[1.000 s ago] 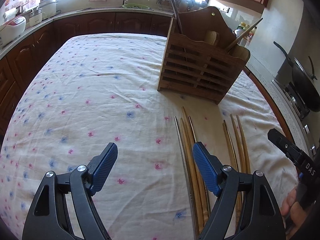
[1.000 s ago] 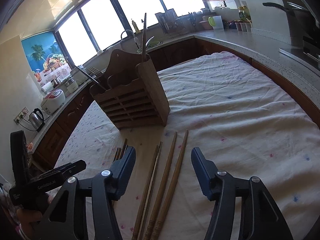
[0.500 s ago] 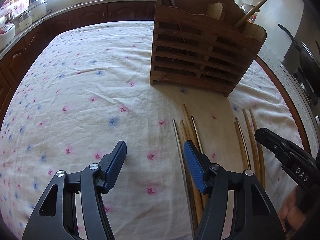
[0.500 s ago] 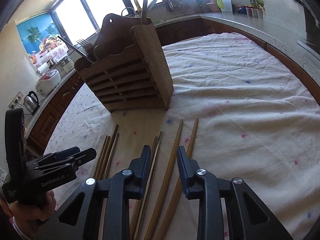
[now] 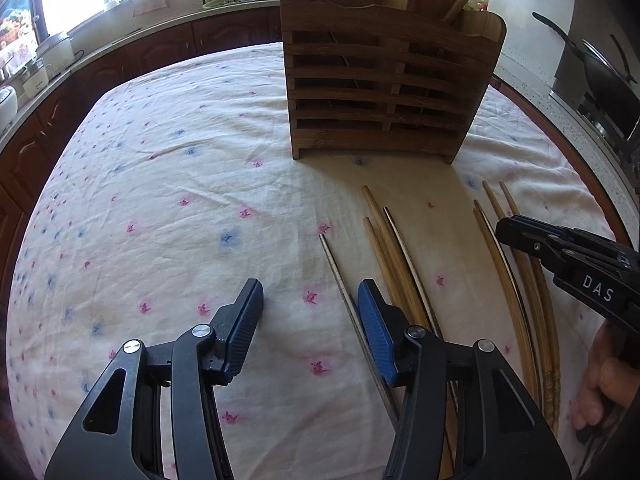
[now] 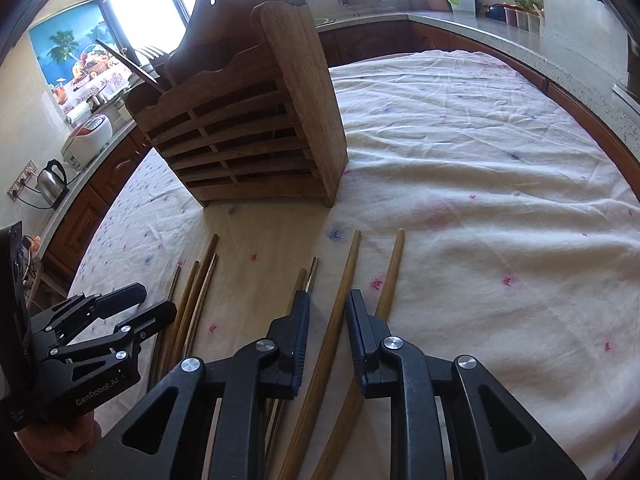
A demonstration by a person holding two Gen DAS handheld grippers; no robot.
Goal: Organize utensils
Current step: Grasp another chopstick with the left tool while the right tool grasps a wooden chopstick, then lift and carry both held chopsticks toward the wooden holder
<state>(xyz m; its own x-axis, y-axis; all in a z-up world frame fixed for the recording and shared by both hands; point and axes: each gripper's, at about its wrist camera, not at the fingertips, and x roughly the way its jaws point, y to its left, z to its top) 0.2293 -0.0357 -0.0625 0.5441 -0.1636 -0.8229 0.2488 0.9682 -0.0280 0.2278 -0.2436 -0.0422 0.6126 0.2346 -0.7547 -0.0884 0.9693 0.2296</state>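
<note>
The right gripper, marked "GenRobot.AI" only in the right wrist view, is closing around one wooden chopstick near the tablecloth's front edge. The left gripper, closing, is shown empty; "DAS" is read there.

Floral tablecloth, dark wok on stove, rice cooker, steel kettle, tropical poster

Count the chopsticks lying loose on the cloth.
8 chopsticks: four by the left gripper, four by the right gripper. Both jaws are closing, a wooden chopstick between the right pair. Grippers may hide more.
</note>
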